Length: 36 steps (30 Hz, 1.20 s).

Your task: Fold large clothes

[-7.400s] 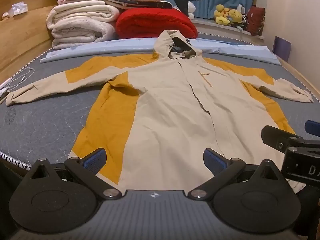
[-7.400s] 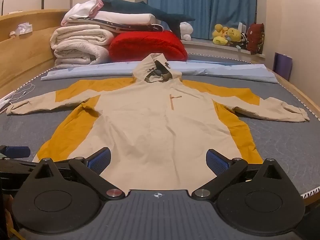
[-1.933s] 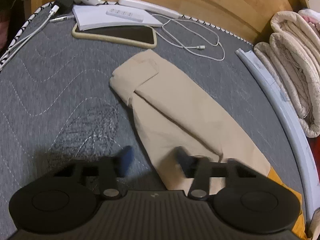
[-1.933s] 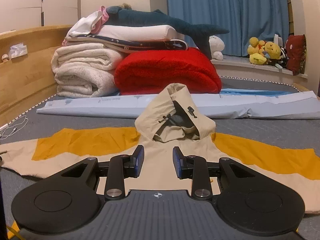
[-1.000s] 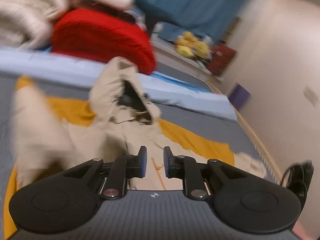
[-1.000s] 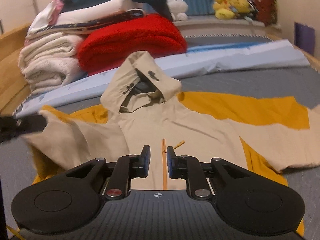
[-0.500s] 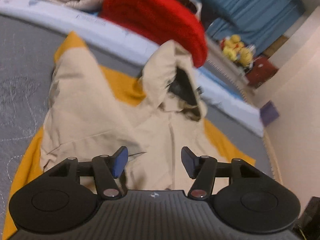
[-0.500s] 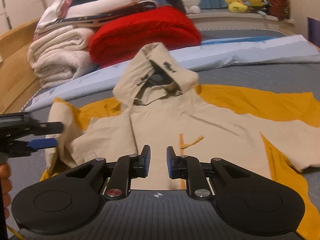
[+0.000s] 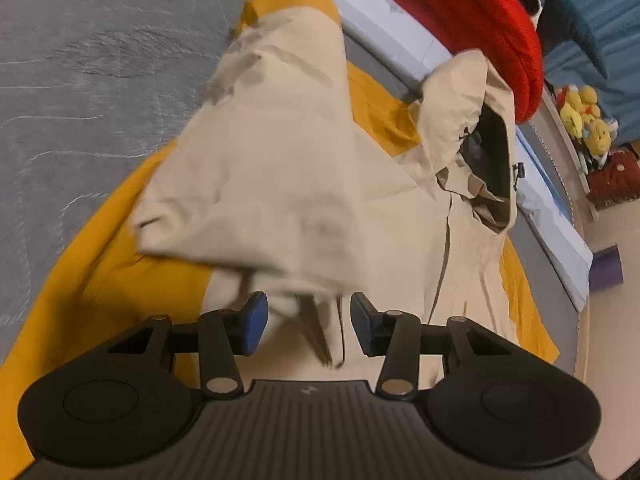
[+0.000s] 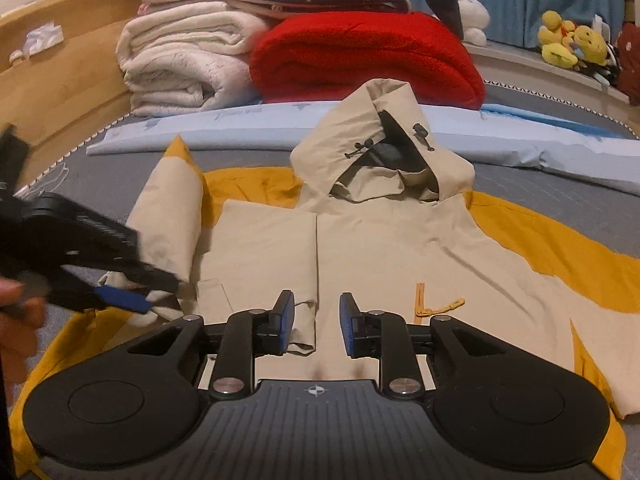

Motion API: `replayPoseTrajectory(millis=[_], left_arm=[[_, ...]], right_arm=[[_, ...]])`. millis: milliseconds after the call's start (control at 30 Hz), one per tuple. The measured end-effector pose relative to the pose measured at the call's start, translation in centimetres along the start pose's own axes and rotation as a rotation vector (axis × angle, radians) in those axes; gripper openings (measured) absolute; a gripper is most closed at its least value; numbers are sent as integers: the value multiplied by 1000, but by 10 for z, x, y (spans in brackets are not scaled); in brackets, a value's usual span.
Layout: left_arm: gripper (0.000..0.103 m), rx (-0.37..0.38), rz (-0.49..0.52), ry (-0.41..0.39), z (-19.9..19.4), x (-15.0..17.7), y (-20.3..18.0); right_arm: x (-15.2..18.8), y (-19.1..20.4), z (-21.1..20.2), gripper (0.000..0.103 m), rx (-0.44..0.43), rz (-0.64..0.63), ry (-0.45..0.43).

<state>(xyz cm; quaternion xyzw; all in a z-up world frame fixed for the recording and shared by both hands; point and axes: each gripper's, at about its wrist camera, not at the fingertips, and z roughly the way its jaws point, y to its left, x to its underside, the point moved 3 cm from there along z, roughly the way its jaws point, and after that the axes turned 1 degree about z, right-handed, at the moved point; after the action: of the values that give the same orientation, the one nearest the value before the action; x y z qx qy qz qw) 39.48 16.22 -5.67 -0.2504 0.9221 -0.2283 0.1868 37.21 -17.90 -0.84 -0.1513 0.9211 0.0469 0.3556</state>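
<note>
A beige and mustard-yellow hooded jacket [image 10: 400, 248] is lying face up on the grey quilted mattress [image 9: 80, 60], its hood [image 10: 384, 140] pointing toward a rolled pale-blue mat [image 10: 256, 124]. One long beige sleeve [image 9: 272, 168] is lying folded inward across the jacket's chest, its cuff end resting near the front zip.

The left gripper [image 9: 306, 322] is hovering just above that folded sleeve, its blue-padded jaws standing fairly wide apart and holding nothing; the cuff fabric is showing between them, a little blurred. In the right wrist view the same tool is appearing at the left edge as a dark blur.

The right gripper [image 10: 317, 322] is hanging over the jacket's lower chest, its jaws parted by a moderate gap, empty, with the sleeve's cuff edge just beside the left pad [image 10: 286, 318].

Behind the mat, a folded red fleece blanket [image 10: 360, 56] is sitting beside a stack of cream quilts [image 10: 188, 60], with yellow plush toys [image 10: 568, 40] on the ledge.
</note>
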Motion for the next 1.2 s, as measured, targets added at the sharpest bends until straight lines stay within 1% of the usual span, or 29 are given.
replayPoseTrajectory(millis=[67,100,133,233,267,300,333,367,400,467,533,600,733,800,867,900,967,1000,1033,1067,1133,1167,1200], left_arm=[[49,74,27,32,-2,11,-8],[47,93,33,42,4,13,-12],[45,90,31,42,12,13,-13],[29,52,19,41,32,7,-11],[15,48,13,47,36,5,-9],[6,55,14,54,39,5,-9],[3,67,25,58,40,5,-11],[0,85,37,53,38,4,-14],[0,111,61,36,32,3,-17],[0,168,163,-22,21,-2,-34],[0,244,258,-82,7,-7,-51],[0,301,309,-116,0,-10,-60],[0,454,366,-104,-5,-11,-77],[0,490,423,-109,-8,-6,-88],[0,466,458,-112,-11,-1,-91],[0,436,449,-93,-7,0,-90],[2,339,403,-21,7,-1,-78],[10,267,374,22,17,0,-69],[15,203,345,62,27,1,-62],[19,164,320,91,34,2,-55],[27,126,261,142,48,4,-47],[35,117,234,156,51,3,-44],[36,115,212,163,54,3,-42]], right_arm=[[-1,1,3,26,-4,2,4],[-1,2,4,26,-4,1,6],[-1,3,5,26,-3,0,8],[1,8,8,26,-11,-1,14],[1,10,9,26,-14,-6,15],[1,11,9,26,-16,-14,15],[1,13,9,26,-18,-24,15],[2,15,9,31,-20,-35,18],[3,16,9,38,-26,-49,23],[4,21,9,46,-35,-85,26],[6,29,8,51,-35,-148,22],[9,38,7,58,-28,-221,13],[15,51,8,59,21,-342,-7],[18,55,8,59,46,-395,-16],[21,58,9,59,50,-433,-11],[23,59,10,59,52,-448,-6],[24,61,12,59,56,-463,4],[25,62,12,59,52,-464,5],[24,61,13,59,48,-464,8],[25,61,13,59,47,-464,10],[25,62,14,59,42,-468,16],[26,62,15,59,39,-470,21],[26,62,16,59,38,-472,24]])
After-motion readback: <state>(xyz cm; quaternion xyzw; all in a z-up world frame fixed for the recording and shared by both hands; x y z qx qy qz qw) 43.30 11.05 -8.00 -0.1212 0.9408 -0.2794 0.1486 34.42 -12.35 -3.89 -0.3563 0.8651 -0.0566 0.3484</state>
